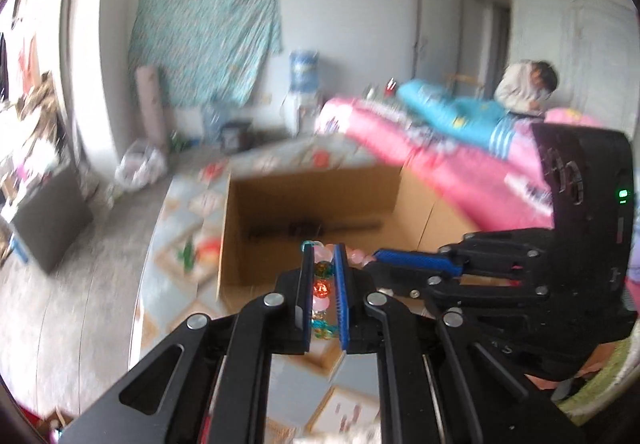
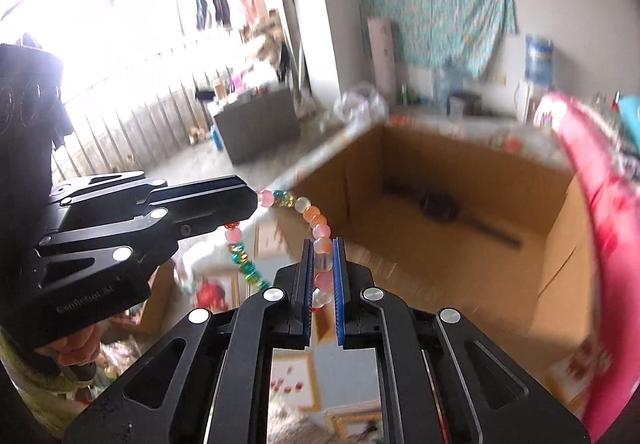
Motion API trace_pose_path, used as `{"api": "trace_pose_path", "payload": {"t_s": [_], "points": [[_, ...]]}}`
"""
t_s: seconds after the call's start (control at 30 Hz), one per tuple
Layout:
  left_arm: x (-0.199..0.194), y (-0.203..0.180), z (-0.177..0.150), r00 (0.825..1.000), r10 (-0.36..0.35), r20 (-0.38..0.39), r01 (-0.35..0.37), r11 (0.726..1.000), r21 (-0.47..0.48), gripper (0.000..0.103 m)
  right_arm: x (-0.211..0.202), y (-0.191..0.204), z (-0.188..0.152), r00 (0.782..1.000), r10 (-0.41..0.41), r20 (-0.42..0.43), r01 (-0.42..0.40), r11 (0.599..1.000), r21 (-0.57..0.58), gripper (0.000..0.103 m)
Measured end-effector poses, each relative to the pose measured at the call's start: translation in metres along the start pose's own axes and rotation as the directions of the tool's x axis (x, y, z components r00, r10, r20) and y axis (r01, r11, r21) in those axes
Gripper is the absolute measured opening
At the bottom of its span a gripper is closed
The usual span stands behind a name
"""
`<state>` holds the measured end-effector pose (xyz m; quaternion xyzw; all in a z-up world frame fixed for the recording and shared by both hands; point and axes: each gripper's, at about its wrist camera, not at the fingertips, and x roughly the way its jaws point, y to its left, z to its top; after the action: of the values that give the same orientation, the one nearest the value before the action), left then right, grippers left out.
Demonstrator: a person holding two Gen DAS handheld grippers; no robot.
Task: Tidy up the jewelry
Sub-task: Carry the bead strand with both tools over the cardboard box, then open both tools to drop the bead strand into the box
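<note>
Two black grippers with blue finger pads hold one string of glass beads, pink, orange, clear and teal, lifted in the air over an open brown cardboard box [image 2: 460, 212]. On the left gripper [image 1: 323, 276] both pads are clamped on a stretch of the bead string [image 2: 316, 224] where the orange and teal beads sit. On the right gripper [image 2: 323, 272] both pads are clamped on pink and clear beads. A short run of beads hangs between the two grips, and a teal tail [image 2: 246, 268] dangles below the left one. Inside the box lies a dark, blurred object which I cannot identify. Behind, a pink quilt [image 1: 440, 160] covers a bed where a person [image 1: 524, 84] sits, well apart from the work.

Judgement: the step in hand is carrying the strand, held at two points. The next move calls for keeping both grips firm and the hands close enough not to strain the thread, until a resting place is reached
</note>
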<state>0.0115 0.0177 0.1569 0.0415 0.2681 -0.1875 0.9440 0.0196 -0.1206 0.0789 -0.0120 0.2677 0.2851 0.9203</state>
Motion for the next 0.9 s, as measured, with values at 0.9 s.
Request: {"api": "trace_pose_path", "payload": {"t_s": [0.9], "points": [[0.176,0.065,0.021,0.918,0.040,-0.394,-0.048,0.999,-0.010,0.035,0.193,-0.108,0.051,0.818,0.169,-0.550,-0.047,0.972,0.229,0.012]]}}
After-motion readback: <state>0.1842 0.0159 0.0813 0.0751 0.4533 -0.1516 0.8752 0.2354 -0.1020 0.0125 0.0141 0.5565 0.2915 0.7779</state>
